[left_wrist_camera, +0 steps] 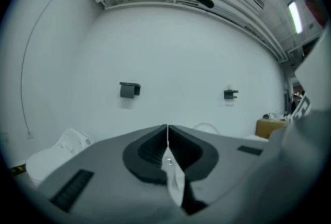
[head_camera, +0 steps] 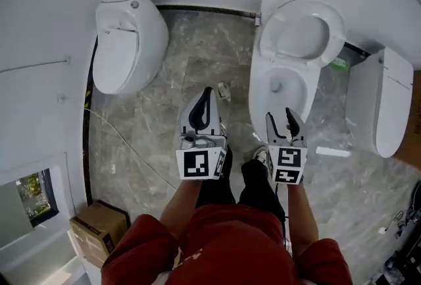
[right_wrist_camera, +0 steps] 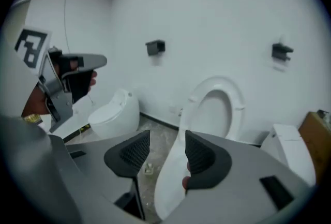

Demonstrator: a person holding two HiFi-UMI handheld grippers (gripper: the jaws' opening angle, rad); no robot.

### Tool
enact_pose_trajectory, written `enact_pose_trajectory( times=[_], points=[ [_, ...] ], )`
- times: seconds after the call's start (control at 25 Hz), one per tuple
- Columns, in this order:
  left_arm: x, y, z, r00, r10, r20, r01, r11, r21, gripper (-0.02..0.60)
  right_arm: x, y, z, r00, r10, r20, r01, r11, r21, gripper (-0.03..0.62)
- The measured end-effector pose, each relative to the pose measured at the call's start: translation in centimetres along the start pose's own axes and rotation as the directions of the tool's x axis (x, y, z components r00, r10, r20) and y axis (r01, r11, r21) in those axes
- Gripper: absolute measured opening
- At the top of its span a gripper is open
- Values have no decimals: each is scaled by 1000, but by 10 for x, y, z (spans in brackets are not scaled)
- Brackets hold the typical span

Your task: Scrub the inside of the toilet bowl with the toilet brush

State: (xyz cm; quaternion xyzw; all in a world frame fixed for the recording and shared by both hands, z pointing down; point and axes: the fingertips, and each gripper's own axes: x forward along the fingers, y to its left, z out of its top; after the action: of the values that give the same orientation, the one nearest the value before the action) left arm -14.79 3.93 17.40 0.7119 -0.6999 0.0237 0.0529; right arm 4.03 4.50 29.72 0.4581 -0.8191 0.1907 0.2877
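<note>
Gaping white, the toilet bowl [head_camera: 287, 90] has its seat [head_camera: 304, 14] raised; left gripper [head_camera: 208, 94] jaws meet, right gripper [head_camera: 281, 116] jaws stand apart, empty.

Bright, even light; faint shadows.
Gripper views bulge, corners dark; ceiling strip light [left_wrist_camera: 295, 17] glares; head view sharp around the open toilet [head_camera: 289, 73].

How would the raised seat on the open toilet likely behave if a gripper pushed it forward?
The raised seat looks like rigid, glossy plastic, so it would probably stay stiff and feel slippery. It stands upright, apparently hinged behind the bowl, so a push would likely swing it down rather than slide it.
</note>
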Motion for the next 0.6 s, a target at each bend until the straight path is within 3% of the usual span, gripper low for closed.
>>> enact_pose_trajectory(
  times=[0.12, 0.28, 0.48, 0.6],
  points=[
    [9, -60, 57, 995, -71, 70, 68, 997, 37, -3, -80, -75, 68, 966, -116, 230, 104, 992, 65, 212],
    [-15, -130, 122, 989, -128, 76, 124, 991, 54, -3, -206, -142, 136, 861, -221, 458, 193, 975, 109, 193],
    [-35, -182, 200, 966, -212, 147, 198, 975, 106, -3, -308, -171, 190, 732, -297, 613, 257, 954, 156, 152],
    [-41, -190, 235, 949, -241, 202, 221, 968, 116, -3, -338, -178, 207, 648, -365, 669, 305, 929, 211, 46]
  ],
)
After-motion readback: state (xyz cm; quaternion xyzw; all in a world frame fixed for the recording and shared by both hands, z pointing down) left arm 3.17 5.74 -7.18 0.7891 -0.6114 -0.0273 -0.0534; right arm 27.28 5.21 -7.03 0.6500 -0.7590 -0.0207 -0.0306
